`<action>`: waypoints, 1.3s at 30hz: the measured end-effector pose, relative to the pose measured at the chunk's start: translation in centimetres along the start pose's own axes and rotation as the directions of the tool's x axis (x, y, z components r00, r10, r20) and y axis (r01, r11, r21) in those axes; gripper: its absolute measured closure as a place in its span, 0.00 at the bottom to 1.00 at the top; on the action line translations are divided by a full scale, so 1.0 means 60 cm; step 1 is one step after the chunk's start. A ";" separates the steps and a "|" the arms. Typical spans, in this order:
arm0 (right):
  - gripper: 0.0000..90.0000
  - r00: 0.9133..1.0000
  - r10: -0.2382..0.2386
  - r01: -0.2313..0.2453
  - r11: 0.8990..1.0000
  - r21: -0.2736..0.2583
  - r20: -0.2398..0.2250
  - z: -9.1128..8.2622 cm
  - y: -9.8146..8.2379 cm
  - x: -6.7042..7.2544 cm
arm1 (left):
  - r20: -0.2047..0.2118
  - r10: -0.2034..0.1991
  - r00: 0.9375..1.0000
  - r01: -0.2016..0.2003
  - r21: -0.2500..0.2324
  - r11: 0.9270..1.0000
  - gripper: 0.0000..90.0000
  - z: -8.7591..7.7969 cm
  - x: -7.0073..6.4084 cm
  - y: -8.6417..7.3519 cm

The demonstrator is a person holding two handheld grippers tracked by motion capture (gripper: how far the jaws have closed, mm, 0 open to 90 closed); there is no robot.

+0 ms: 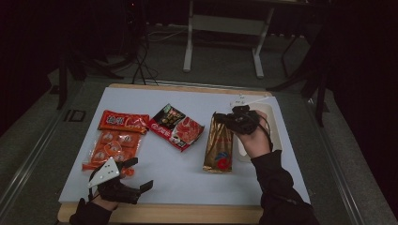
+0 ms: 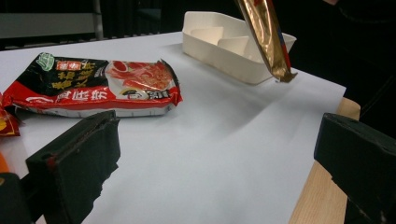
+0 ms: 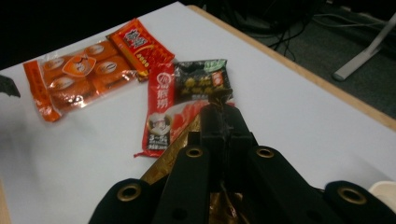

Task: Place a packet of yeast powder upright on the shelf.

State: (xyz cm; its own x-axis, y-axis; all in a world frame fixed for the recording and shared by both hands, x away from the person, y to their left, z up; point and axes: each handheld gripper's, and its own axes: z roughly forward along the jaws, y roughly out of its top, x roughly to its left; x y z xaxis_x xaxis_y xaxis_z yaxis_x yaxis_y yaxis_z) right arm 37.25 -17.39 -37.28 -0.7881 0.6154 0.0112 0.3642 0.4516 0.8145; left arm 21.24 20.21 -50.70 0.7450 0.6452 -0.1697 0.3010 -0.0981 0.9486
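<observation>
The right tongs (image 1: 234,119) are pressed together on the top edge of a long gold foil packet (image 1: 219,145) with a red mark at its lower end, pinching it so that it hangs free. In the left gripper view the packet's crimped bottom edge (image 2: 280,70) dangles clear of the white-topped bench (image 1: 187,173), just in front of a cream compartmented plastic tray (image 2: 219,53) that stands at the bench's right side. The likely aim is to lower the packet into that tray.

The left tongs (image 1: 123,180) rest near the bench's front edge with their jaws spread wide and nothing between them.

The grip looks narrow, taken only on the seam, so the slick foil could slide out if the hand jerks or swings. The hanging packet is long, and its lower end may catch the tray's near wall (image 2: 224,70) and fold or push the light tray along the bench. Dropped from too high, it could land across the dividers rather than settle flat.

A red-and-black snack bag (image 1: 177,126), a red wrapper (image 1: 123,123) and an orange multi-pack of small cakes (image 1: 112,145) lie to the left, well apart from the tray.
</observation>
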 end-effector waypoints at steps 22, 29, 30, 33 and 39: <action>1.00 0.992 -0.060 0.073 0.990 -0.122 0.108 -0.067 0.054 -0.076 | -0.003 -0.002 1.000 0.002 -0.001 1.000 0.01 -0.001 0.000 -0.001; 1.00 0.986 -0.058 0.077 0.990 -0.121 0.154 -0.077 0.054 -0.103 | -0.004 -0.003 1.000 0.003 -0.001 1.000 0.01 -0.001 0.000 -0.001; 1.00 0.983 -0.063 0.083 0.990 -0.117 0.170 -0.077 0.053 -0.111 | -0.004 -0.002 1.000 0.002 0.000 1.000 0.01 -0.001 0.000 -0.001; 1.00 0.979 -0.072 0.094 0.990 -0.109 0.191 -0.075 0.052 -0.124 | -0.004 -0.002 1.000 0.002 0.000 1.000 0.01 -0.001 0.000 -0.002; 1.00 0.968 -0.066 0.093 0.990 -0.104 0.242 -0.075 0.049 -0.149 | -0.010 -0.007 1.000 0.007 0.001 1.000 0.01 -0.004 0.000 -0.003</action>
State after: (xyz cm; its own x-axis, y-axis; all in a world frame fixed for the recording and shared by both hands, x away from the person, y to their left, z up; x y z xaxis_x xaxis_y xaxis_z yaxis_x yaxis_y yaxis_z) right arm 43.16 -24.46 -32.39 -0.6668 0.7224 -0.1830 0.2356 0.4373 0.8679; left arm 21.07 20.39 -50.79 0.7371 0.6530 -0.1740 0.3069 -0.0941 0.9471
